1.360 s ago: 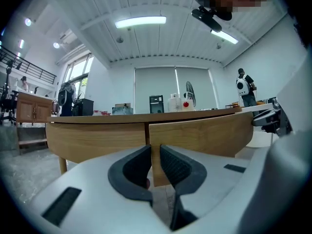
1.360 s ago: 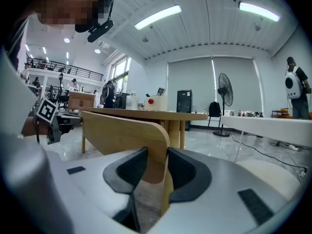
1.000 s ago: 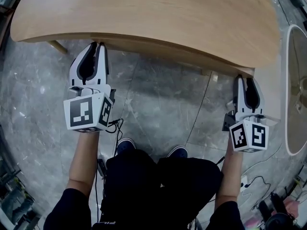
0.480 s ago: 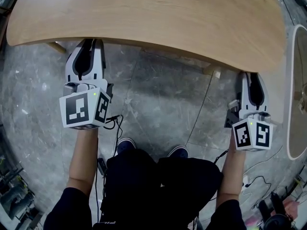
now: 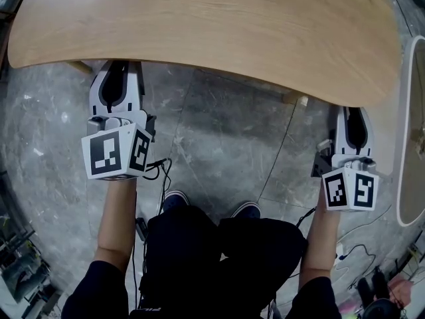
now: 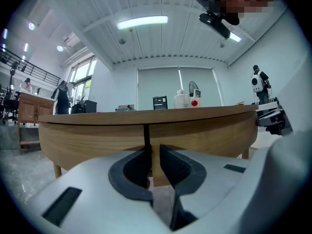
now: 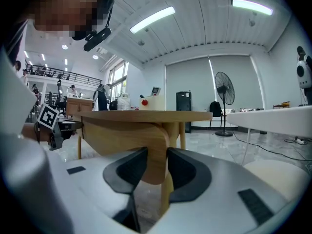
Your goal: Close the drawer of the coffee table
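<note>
Plainly the coffee table (image 5: pixel 199 25) is the biggest thing here: a broad slab of pale, smooth-grained wood with a rounded rim, standing on a grey, mottled stone floor (image 5: pixel 226 145). Beneath the top runs a curved wooden band of the same grain, cut by one dark upright seam (image 6: pixel 146 135). The drawer front (image 6: pixel 204 133) is the stretch beside that seam, ending in a rounded corner. It sits tucked under the top — from above, none of it juts past the rim.

The person stands at the near edge, both forearms stretched forward and the tools held close to level. The left gripper (image 5: pixel 121 72), a white shell with black ribbed pads, has its tips under the rim by the seam. Its jaws are a narrow slit apart and clamp nothing. The right gripper (image 5: pixel 352 115) is at the drawer front's rounded corner, its jaws set wider, with the wood standing behind the gap rather than pinched in it. Whether either pair of tips touches the wood I cannot tell.

Counted: one table, one seam, two grippers, two marker cubes (image 5: pixel 114 153), two dark shoes (image 5: pixel 174 201).
</note>
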Available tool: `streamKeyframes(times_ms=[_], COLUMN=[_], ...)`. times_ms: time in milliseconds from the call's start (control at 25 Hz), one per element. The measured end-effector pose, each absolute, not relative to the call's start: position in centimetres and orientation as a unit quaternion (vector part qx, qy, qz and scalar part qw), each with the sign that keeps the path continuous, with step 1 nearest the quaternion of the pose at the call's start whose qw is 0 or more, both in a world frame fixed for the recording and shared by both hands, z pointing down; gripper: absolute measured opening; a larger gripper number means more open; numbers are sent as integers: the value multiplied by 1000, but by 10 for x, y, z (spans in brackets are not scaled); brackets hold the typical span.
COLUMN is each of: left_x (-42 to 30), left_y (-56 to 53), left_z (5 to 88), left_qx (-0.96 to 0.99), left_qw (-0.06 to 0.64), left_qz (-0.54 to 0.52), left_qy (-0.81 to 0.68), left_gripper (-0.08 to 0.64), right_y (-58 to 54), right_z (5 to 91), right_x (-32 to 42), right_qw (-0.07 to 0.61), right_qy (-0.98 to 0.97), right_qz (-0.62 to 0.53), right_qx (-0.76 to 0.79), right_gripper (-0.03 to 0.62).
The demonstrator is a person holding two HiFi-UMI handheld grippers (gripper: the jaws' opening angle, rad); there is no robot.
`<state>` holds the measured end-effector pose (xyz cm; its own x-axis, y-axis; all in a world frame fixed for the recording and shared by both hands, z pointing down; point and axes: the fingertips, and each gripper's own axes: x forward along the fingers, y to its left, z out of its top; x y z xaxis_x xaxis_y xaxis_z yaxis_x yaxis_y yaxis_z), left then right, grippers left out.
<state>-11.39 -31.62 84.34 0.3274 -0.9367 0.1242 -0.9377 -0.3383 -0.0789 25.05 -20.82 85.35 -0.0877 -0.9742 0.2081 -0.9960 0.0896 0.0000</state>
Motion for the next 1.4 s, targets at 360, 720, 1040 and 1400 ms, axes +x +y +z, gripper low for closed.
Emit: streamKeyframes(times_ms=[360,720,1040,1400], left_x=[-109,-109,-105,-99], left_y=[-258,-201,-172,-142], left_z=[836,673,497,334], left_qx=[844,867,868,865], left_qw=[60,64,80,103], left_qz=[110,88,114,124], left_qy=[-522,-487,-477,-474], left_gripper=[66,54,38,26], right_y=[-166,-113,-98,-88], right_z=[856,721,539,367], right_x=[242,200,193,189], right_qw=[82,110,84,88], right_qy=[-747,-767,-754,-755], right_qz=[141,154,184,195], right_qx=[645,613,625,620], right_gripper=[141,126,57,28])
